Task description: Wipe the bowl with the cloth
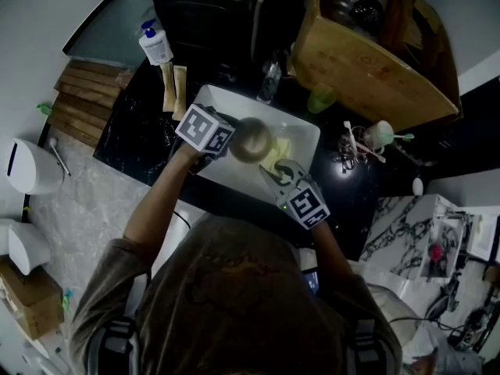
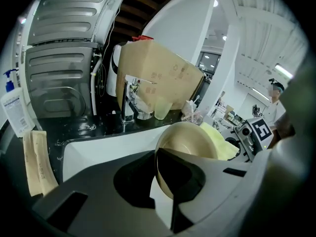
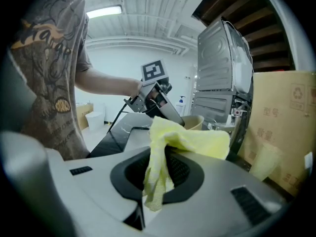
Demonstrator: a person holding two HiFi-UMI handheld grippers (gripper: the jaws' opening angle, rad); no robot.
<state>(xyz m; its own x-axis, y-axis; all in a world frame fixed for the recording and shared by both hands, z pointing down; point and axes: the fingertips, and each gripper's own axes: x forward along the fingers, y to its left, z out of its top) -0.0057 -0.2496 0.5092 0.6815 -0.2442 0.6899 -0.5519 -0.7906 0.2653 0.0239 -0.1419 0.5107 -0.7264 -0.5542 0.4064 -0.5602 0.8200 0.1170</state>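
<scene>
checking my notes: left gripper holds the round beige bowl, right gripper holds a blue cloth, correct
No: the crumpled cloth in the right gripper is pale yellow, not blue, as the right gripper view shows. The left gripper does hold the round beige bowl.

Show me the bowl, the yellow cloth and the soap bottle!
bowl (image 2: 190,141), left gripper view, its pale wall.
yellow cloth (image 3: 197,141), right gripper view, its top fold.
soap bottle (image 1: 157,48), head view, its white body.
</scene>
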